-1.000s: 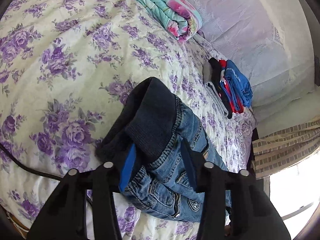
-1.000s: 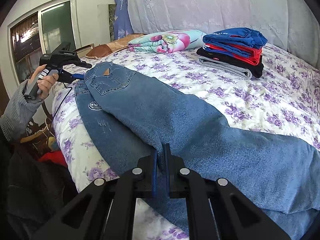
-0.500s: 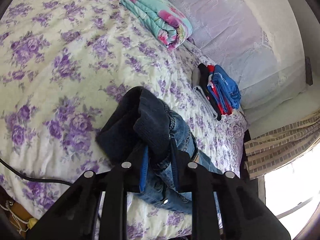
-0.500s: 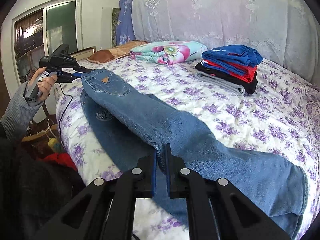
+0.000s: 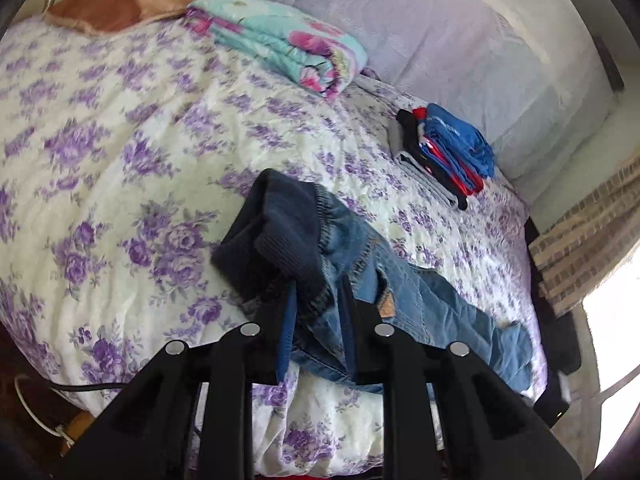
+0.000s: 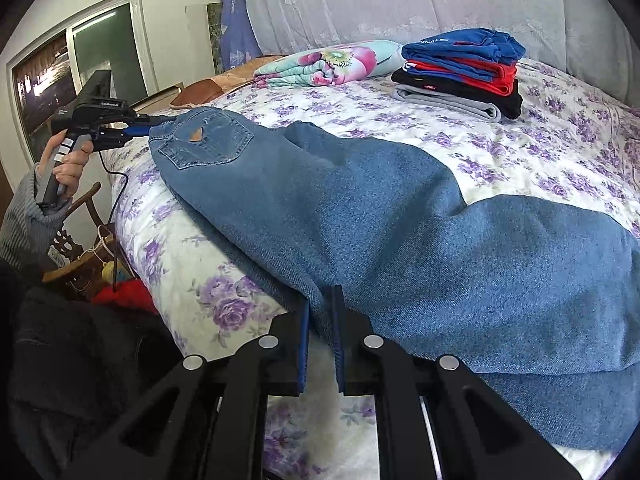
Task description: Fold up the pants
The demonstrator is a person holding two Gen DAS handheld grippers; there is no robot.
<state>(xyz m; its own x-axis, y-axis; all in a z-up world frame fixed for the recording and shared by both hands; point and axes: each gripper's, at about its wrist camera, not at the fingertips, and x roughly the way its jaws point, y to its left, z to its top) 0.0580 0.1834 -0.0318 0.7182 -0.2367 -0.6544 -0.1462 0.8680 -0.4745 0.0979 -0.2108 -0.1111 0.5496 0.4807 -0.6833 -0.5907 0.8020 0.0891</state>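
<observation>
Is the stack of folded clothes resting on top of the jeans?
No, the stack of folded clothes sits apart from the jeans, on the bedspread.

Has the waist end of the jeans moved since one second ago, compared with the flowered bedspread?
Yes. The jeans waist, shut in the left gripper, has lifted off the bedspread.
</observation>
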